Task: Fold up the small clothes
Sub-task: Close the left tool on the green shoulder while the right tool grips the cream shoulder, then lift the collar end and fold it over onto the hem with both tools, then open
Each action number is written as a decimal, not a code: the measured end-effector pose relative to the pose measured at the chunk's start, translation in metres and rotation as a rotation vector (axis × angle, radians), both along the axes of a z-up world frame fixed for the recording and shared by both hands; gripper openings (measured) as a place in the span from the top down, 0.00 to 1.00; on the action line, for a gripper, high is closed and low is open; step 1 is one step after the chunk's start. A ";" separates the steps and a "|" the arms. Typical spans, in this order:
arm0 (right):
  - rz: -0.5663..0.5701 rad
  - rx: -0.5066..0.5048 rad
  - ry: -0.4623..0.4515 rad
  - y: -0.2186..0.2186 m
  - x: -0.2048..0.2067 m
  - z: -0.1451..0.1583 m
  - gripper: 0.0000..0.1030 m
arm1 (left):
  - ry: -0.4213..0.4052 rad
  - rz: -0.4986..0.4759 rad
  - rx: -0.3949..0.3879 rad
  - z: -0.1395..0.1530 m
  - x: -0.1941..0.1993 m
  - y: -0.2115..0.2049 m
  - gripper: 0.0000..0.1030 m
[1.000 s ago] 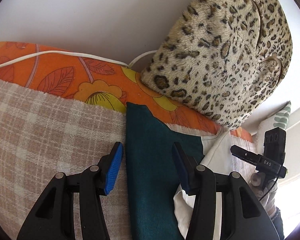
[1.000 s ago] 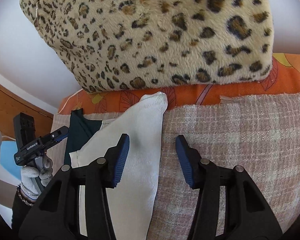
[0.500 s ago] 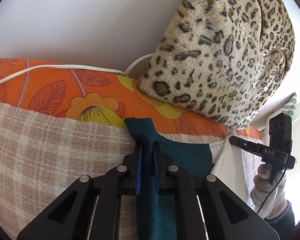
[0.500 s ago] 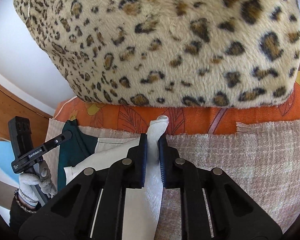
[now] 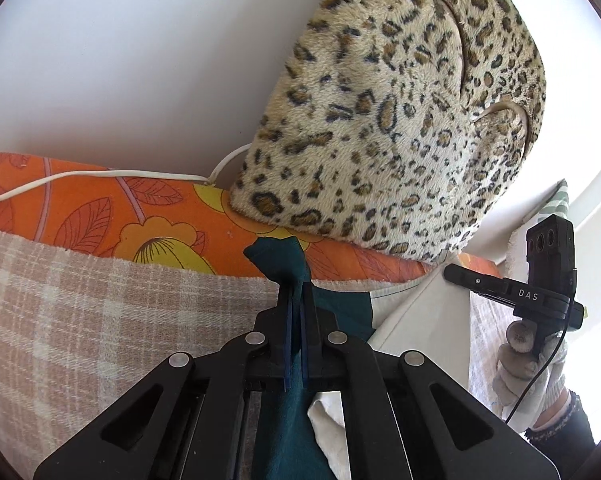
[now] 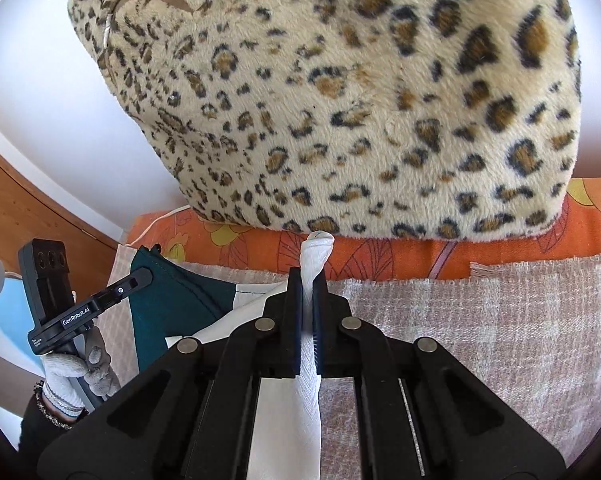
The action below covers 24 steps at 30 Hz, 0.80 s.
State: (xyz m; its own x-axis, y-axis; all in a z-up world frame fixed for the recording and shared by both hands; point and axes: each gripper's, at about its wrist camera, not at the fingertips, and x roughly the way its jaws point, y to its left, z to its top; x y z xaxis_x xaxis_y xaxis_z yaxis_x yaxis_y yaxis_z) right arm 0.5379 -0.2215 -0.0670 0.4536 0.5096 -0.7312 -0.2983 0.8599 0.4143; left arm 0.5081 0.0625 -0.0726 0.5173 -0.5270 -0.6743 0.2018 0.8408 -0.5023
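A small teal-and-white garment [image 5: 340,312] lies on a plaid blanket [image 5: 100,320]. My left gripper [image 5: 295,292] is shut on its teal corner [image 5: 280,256], which sticks up past the fingertips. My right gripper [image 6: 308,280] is shut on its white corner [image 6: 314,256], pinched upright between the blue pads. The teal part also shows in the right wrist view [image 6: 168,300]. Each gripper appears in the other's view, the right one [image 5: 548,280] and the left one [image 6: 60,300], held by gloved hands.
A big leopard-print cushion [image 5: 400,120] leans on the white wall just beyond both corners, also in the right wrist view [image 6: 340,100]. An orange floral sheet [image 5: 120,216] lies under the blanket. A white cable [image 5: 80,178] runs along the sheet's back edge.
Both grippers went from open over the garment's far corners to shut on them. Since half a second ago both have moved slightly toward the cushion with the corners lifted.
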 end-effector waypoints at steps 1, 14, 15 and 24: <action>0.005 0.003 -0.007 -0.002 -0.004 0.006 0.95 | -0.007 -0.005 -0.001 0.005 -0.004 -0.001 0.99; 0.065 0.002 -0.078 -0.005 -0.073 0.070 0.95 | -0.068 -0.051 -0.005 0.063 -0.062 0.001 0.99; 0.065 0.002 -0.082 -0.006 -0.080 0.073 0.95 | -0.071 -0.052 -0.007 0.067 -0.067 0.002 0.99; 0.094 -0.021 -0.109 -0.004 -0.150 0.092 0.95 | -0.092 -0.078 0.013 0.092 -0.132 0.006 0.99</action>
State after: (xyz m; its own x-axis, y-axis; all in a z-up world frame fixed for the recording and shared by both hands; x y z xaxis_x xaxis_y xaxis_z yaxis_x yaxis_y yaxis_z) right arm 0.3881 -0.2257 0.0247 0.4819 0.5386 -0.6912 -0.4201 0.8342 0.3572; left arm 0.3764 0.0680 0.0192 0.5353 -0.5593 -0.6329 0.3114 0.8272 -0.4677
